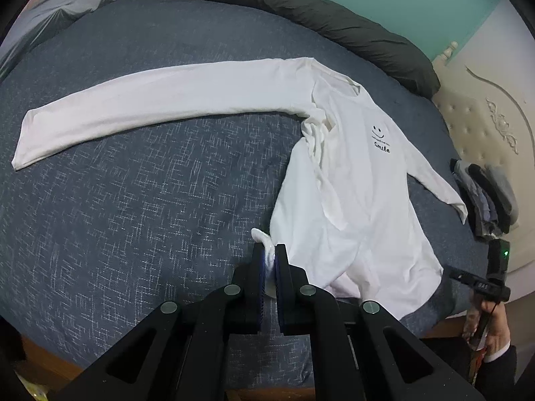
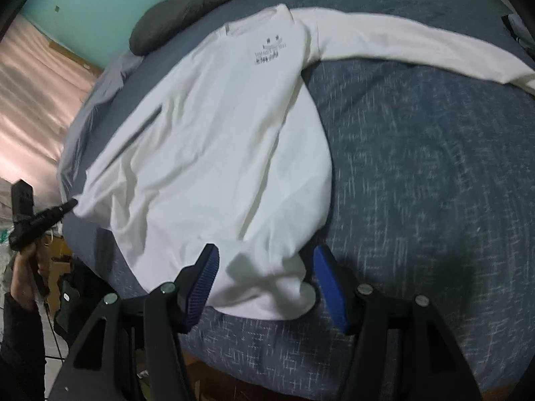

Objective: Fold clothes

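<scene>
Pinching white shirt (image 1: 351, 200) hem, left hand-held gripper (image 1: 271, 260), right hand-held gripper (image 2: 265, 277) spread

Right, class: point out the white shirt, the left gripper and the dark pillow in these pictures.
white shirt (image 1: 354, 200): left wrist view, on the middle of its body.
left gripper (image 1: 271, 257): left wrist view, midway between fingertips, where fabric is pinched.
dark pillow (image 1: 284, 3): left wrist view, on its middle.
</scene>
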A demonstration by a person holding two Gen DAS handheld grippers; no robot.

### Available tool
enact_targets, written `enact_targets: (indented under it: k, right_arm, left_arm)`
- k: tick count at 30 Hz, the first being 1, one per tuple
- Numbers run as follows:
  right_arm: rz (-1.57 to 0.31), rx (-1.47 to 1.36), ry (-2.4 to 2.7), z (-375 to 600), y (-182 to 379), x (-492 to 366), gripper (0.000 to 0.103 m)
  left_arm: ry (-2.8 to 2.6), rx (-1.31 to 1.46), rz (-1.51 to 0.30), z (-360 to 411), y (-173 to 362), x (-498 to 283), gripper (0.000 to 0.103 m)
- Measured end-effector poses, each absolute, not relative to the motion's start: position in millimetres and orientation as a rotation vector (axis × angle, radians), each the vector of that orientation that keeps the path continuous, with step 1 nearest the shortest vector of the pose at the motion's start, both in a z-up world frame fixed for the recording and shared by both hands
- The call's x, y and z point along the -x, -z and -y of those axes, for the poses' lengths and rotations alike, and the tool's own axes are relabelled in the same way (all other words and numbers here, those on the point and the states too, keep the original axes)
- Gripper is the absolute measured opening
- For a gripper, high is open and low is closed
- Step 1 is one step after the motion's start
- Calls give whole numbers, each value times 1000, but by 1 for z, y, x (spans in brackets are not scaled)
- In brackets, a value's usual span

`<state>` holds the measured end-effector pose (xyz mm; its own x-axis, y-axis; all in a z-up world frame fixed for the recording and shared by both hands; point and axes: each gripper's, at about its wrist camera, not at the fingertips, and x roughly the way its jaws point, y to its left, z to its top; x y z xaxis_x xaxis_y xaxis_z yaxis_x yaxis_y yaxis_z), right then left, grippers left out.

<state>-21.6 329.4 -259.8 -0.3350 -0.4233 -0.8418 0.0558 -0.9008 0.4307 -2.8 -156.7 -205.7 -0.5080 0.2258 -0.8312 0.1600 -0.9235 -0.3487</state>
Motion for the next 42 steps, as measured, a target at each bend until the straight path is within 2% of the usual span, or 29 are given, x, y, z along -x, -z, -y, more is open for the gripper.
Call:
enact_targets:
  k: [1, 3, 4, 6, 9, 21, 32, 42]
  right_arm:
    - [471, -1606, 2295, -328, 262, 23, 53]
    - [452, -1620, 2301, -325, 264, 25, 37]
    - [444, -1625, 2301, -324, 265, 26, 33]
    - [427, -1625, 2310, -323, 262, 27, 15]
    - [401, -1614, 2331, -323, 256, 29, 7]
    - [519, -1533, 2429, -363, 204, 27, 6]
    - [611, -1565, 2497, -404, 174, 27, 6]
    - [542, -1772, 2481, -409, 224, 58, 6]
  left_arm:
    - [-2626, 1537, 605, 156, 205, 4, 6]
    - [-2626, 1538, 592, 153, 202, 6, 6]
    - [-2626, 1540, 584, 151, 200, 7, 6]
    - [-2627, 1543, 562, 147, 197, 10, 6]
    - [-2633, 1536, 556, 144, 191, 13, 6]
    - [-2647, 1544, 510, 138, 166, 19, 6]
    - [-2599, 1627, 455, 123, 175, 33, 6]
    - [-2511, 1764, 493, 126, 228, 50, 6]
